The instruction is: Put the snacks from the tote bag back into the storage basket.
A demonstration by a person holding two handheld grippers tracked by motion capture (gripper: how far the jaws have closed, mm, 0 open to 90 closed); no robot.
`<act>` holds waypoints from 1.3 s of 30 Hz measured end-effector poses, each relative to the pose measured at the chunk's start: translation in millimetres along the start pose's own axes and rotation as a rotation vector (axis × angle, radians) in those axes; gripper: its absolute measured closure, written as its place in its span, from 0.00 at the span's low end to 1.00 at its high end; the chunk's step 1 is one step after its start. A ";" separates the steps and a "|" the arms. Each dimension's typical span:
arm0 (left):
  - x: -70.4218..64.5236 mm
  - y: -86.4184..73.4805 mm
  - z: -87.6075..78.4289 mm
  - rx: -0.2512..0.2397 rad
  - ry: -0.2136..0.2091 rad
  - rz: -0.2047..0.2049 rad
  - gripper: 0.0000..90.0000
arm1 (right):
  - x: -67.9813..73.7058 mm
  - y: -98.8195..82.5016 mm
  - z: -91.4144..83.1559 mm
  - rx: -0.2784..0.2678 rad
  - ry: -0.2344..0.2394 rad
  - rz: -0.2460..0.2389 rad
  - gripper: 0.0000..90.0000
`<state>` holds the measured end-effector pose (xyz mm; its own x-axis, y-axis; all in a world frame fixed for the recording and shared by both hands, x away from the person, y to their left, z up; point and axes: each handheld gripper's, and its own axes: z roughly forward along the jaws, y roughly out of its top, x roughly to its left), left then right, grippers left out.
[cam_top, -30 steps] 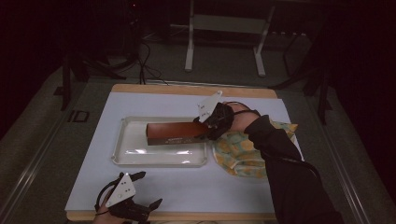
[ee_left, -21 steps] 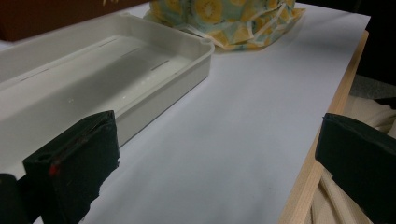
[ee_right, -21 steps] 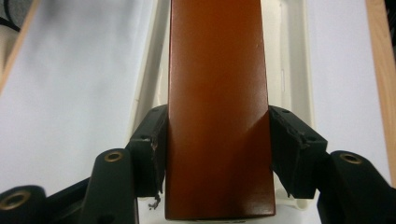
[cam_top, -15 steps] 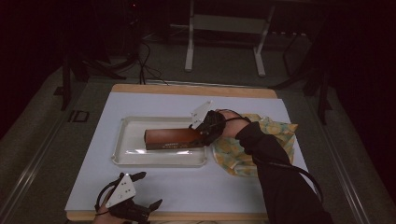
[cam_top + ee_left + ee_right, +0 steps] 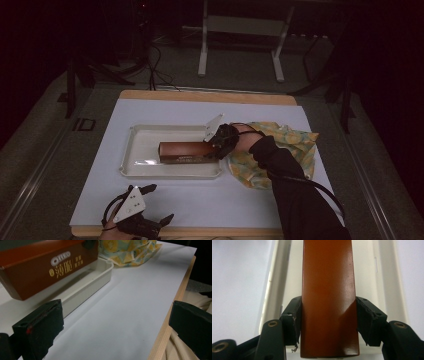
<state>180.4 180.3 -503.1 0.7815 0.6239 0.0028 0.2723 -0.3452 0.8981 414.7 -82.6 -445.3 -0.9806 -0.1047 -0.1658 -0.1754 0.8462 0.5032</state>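
Lowered since earlier frame: right gripper with Oreo box, now down in white tray. Jaws clamp box's near end; long axis runs straight ahead of gripper, along tray. Left gripper idle, jaws spread, well apart at table edge.

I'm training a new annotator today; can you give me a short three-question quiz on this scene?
1. True or false: the right gripper has its jaws shut on the brown box.
2. Which is over the white tray? A) the yellow patterned cloth B) the brown box C) the left gripper
3. Fill in: the left gripper's jaws stand ____, near the front edge of the table.

Key: 1 true; 2 B; 3 open, nothing between them.
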 end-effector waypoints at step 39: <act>-0.1 0.4 -0.1 -0.002 -0.005 0.002 0.00 | -5.4 -5.7 19.1 0.042 0.025 0.065 0.41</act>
<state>180.4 180.1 -502.7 0.7847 0.6199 0.0028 0.2693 -0.3449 0.8992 422.7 -76.9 -463.5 -0.9917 -0.0611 -0.1128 -0.1079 0.8729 0.4758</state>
